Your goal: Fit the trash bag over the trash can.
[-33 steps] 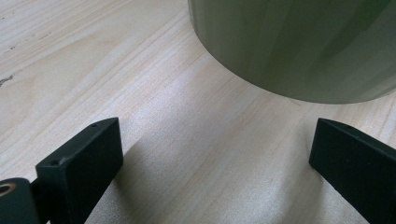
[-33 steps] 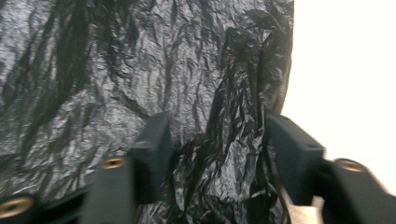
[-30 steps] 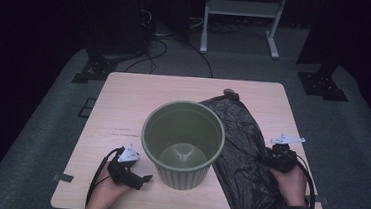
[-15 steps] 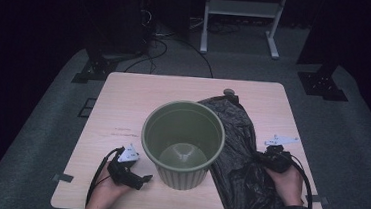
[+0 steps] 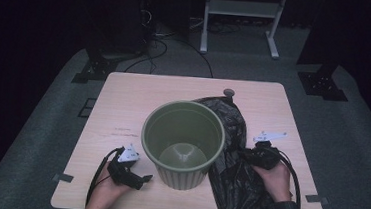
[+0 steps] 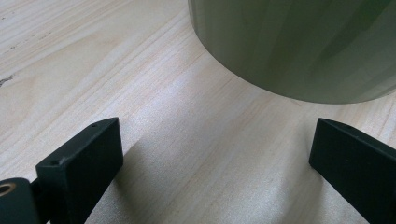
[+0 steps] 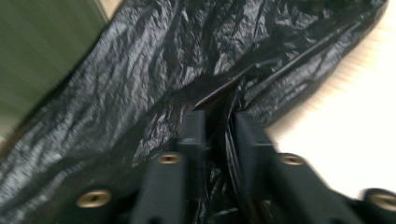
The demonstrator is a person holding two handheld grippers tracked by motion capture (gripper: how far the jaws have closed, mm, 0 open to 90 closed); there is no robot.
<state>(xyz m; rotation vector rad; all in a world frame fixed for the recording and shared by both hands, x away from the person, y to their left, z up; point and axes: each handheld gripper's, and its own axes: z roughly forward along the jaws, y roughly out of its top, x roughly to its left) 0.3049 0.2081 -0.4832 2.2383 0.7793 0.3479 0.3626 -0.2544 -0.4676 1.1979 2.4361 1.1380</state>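
Black crinkled plastic bin bag (image 5: 230,153) lies flat on the pale wooden table (image 5: 138,101), spread from about the table's centre toward 5 o'clock, its near end hanging over the table's front edge; its left margin lies against, and partly behind, the olive-green round plastic waste bin (image 5: 183,142); bin stands upright, mouth up, just toward 6 o'clock of the table's centre, interior bare as far as the high view shows.

Right gripper (image 5: 250,156) sits at 3 o'clock of the bin, over the bag's right edge, held by the person's right hand (image 5: 275,179); in the right gripper view (image 7: 219,126) its jaws stand nearly closed with a pleat of the black film pinched between them; the picture is blurred, but the fold runs clearly up from between the two jaws; green bin wall shows at 10 o'clock of that view, bare table at 3 o'clock.

Left gripper (image 5: 140,178) rests low at 8 o'clock of the bin, near the table's front edge, held by the left hand (image 5: 109,191); in the left gripper view (image 6: 215,172) the jaws stand wide apart with nothing between them but table surface; bin's lower wall (image 6: 299,46) lies just beyond the jaw tips, at 1 o'clock, apart from them.

Small grey round disc (image 5: 229,93) lies on the table at 12 o'clock of the bag, just beside its far end.
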